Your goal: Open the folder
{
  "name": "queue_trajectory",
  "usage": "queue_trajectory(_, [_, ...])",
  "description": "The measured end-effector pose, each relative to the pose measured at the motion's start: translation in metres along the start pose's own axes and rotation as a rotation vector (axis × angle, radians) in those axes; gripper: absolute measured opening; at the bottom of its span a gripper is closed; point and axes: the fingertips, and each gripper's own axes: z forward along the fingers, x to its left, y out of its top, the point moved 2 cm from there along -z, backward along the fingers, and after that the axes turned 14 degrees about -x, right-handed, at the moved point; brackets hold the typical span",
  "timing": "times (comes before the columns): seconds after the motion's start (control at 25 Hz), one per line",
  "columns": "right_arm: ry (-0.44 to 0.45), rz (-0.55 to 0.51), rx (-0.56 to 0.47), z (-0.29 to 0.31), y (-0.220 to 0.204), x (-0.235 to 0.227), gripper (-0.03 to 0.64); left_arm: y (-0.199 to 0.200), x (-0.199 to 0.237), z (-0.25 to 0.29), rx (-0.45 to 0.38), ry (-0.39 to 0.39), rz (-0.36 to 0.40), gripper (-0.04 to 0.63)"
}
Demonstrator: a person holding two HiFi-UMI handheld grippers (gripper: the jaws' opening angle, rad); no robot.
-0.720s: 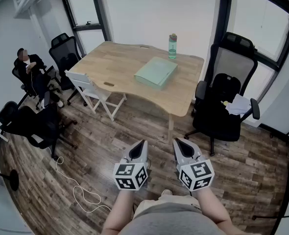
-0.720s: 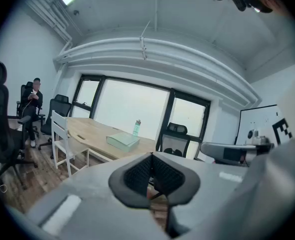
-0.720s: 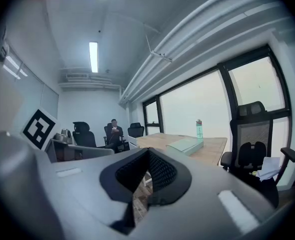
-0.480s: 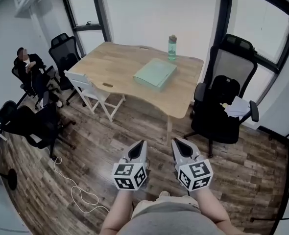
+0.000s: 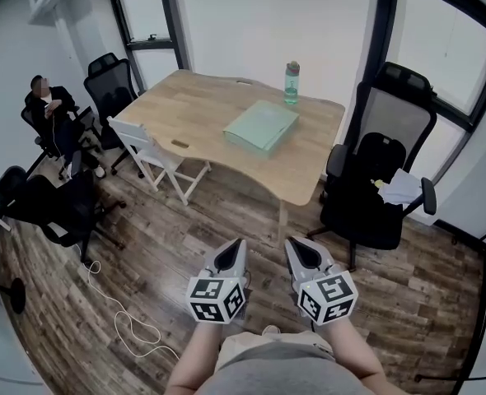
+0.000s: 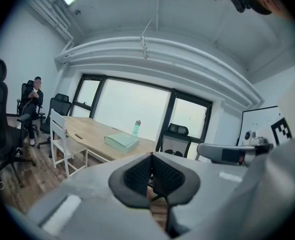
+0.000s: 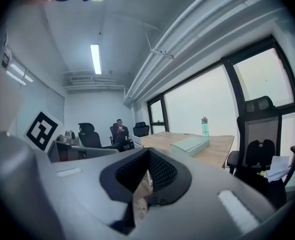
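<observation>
The left gripper (image 5: 235, 245) and the right gripper (image 5: 294, 245) sit side by side low in the head view, pointing toward 12 o'clock. Each has its jaws closed tip to tip on nothing. Well apart from them at 12 o'clock, the pale green folder (image 5: 260, 125) lies shut and flat on the wooden table (image 5: 185, 105), with a green bottle (image 5: 292, 81) standing near it at its 1 o'clock. A black office chair (image 5: 373, 188) stands at the table's 3 o'clock, a white chair (image 5: 148, 148) at its 9 o'clock, and a seated person (image 5: 47, 105) farther out that way.
</observation>
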Motion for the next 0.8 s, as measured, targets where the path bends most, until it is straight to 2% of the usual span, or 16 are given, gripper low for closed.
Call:
queue_trajectory(0.44, [-0.011,0.024,-0.002,0.016,-0.005,-0.021,0.000,-0.006,0.004,0.019,0.029,0.022,0.008,0.001])
queue_trajectory(0.8, [-0.027,0.019,-0.005,0.059,-0.007,-0.051,0.000,-0.002,0.028,0.068,0.025,0.007,0.007,0.000])
